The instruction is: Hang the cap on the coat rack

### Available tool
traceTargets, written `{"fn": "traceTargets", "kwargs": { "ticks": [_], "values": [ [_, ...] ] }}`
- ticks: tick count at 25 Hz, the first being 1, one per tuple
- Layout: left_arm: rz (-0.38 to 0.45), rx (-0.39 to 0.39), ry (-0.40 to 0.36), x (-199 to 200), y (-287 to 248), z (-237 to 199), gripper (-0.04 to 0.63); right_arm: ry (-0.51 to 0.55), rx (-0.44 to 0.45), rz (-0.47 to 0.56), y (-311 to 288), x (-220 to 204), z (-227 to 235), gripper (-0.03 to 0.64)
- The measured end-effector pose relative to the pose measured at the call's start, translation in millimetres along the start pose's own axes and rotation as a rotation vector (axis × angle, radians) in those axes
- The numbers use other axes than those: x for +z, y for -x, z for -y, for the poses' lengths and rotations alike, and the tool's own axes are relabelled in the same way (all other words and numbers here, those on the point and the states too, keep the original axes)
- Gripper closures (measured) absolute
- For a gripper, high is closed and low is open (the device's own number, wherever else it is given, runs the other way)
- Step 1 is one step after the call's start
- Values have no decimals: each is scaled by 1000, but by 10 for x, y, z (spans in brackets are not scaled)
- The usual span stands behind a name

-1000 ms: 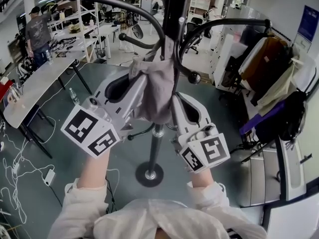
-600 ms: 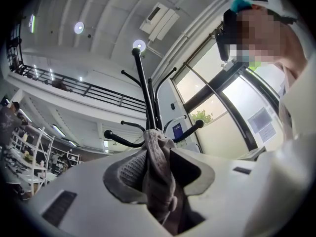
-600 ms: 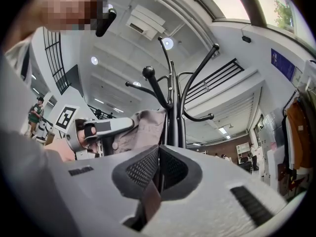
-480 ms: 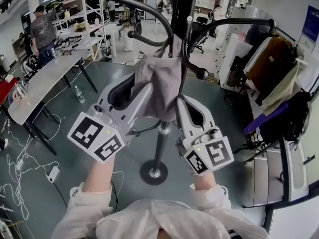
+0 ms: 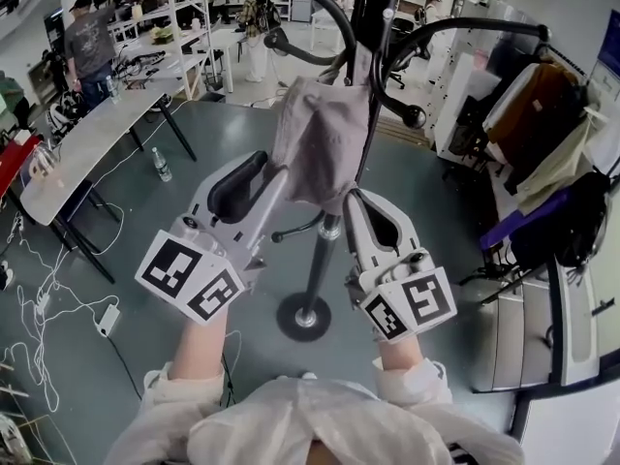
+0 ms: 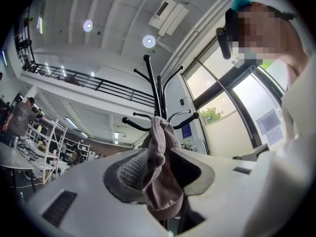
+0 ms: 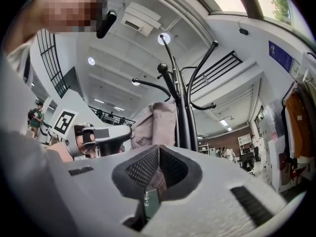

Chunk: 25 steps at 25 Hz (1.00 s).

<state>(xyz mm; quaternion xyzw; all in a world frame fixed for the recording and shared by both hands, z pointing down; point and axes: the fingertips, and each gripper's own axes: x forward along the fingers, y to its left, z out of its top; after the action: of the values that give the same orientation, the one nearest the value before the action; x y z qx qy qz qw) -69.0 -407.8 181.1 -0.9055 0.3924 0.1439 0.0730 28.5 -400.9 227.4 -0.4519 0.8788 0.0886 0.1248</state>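
Found the cap [image 5: 320, 139] hung on the coat rack [image 5: 373, 8], caught high against the upright among the curved arms [image 5: 484, 25] and drooping in a limp, creased pouch. Noted soft mauve-grey woven cloth, matt, with a small round button [image 6: 161, 160] on the crown. Noted the rack as smooth black tube with a slight gloss: straight upright, arms bent in sweeping curves, each tipped with a ball [image 5: 415, 116]; lower stem [image 5: 318, 264] paler and metallic, set in a flat round foot [image 5: 306, 316] on a dull grey floor [image 5: 203, 153]. Recorded the left gripper [image 6: 159, 151] as released, jaws having just been opening and now standing wide, cap cloth hanging between them with no squeeze from the dark dimpled pads [image 6: 131, 171]. Recorded the right gripper [image 7: 158, 148] as clenched on the cap's lower edge, black mesh-textured pads [image 7: 143, 169] meeting in a narrow V, a sliver of the same mauve cloth caught in the slit. Observed both gripper bodies as pale grey moulded shells, matt, each carrying a white cube [image 5: 189, 277] printed with black square markers, flanking the cap's lower part either side of the stem. Observed cream crinkled sleeves [image 5: 291, 434] at the bottom of the head view.
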Motion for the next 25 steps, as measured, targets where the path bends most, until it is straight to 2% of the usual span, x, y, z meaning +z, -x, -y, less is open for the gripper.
{"fn": "traceTargets", "kwargs": {
  "ticks": [10, 25],
  "values": [
    [-72, 10, 106, -431, 206, 110, 472, -34, 60, -90, 69, -381, -255, 614],
    [-149, 85, 250, -956, 460, 173, 543, -129, 83, -157, 148, -707, -423, 614]
  ]
}}
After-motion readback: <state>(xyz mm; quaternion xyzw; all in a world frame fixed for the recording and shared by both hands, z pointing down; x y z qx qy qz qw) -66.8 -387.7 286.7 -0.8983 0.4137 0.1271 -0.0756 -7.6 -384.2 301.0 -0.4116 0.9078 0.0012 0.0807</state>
